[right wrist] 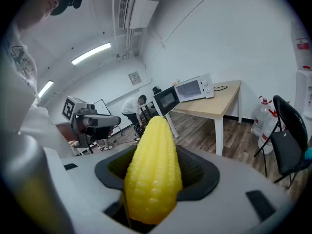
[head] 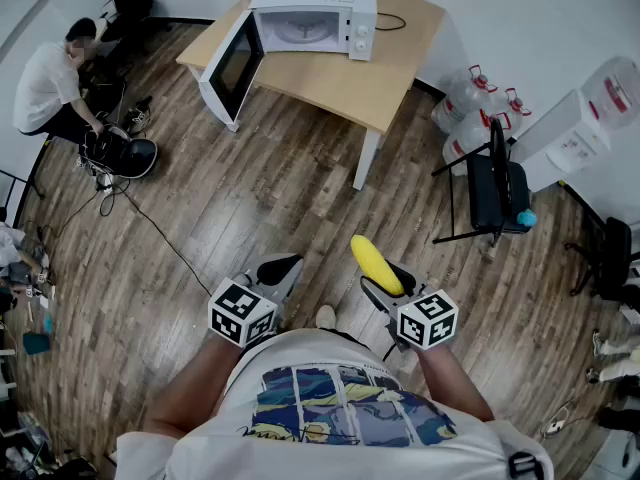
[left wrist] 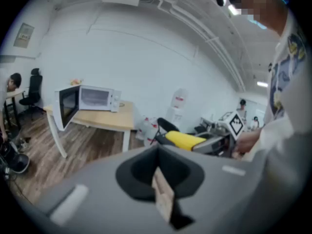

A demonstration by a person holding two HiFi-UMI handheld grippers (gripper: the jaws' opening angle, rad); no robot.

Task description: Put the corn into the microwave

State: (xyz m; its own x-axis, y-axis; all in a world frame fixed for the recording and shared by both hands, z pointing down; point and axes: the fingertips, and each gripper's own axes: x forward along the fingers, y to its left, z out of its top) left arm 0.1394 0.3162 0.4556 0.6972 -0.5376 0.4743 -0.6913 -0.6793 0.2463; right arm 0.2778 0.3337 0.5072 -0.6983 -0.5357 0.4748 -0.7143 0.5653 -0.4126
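A yellow corn cob (head: pixel 375 263) stands between the jaws of my right gripper (head: pixel 386 280), which is shut on it; in the right gripper view the corn (right wrist: pixel 153 174) fills the middle and hides the fingertips. My left gripper (head: pixel 281 267) hangs beside it to the left, shut with nothing in it. Both are held in front of the person's body, well short of the table. The white microwave (head: pixel 315 13) sits on the wooden table (head: pixel 370 83) far ahead, its door (head: pixel 232 63) swung wide open to the left. The turntable inside shows bare.
A black chair (head: pixel 495 183) and several water bottles (head: pixel 470 108) stand right of the table, with a water dispenser (head: pixel 590 118) beyond. A person (head: pixel 50 83) crouches at the far left among bags. A cable (head: pixel 150 228) runs over the wooden floor.
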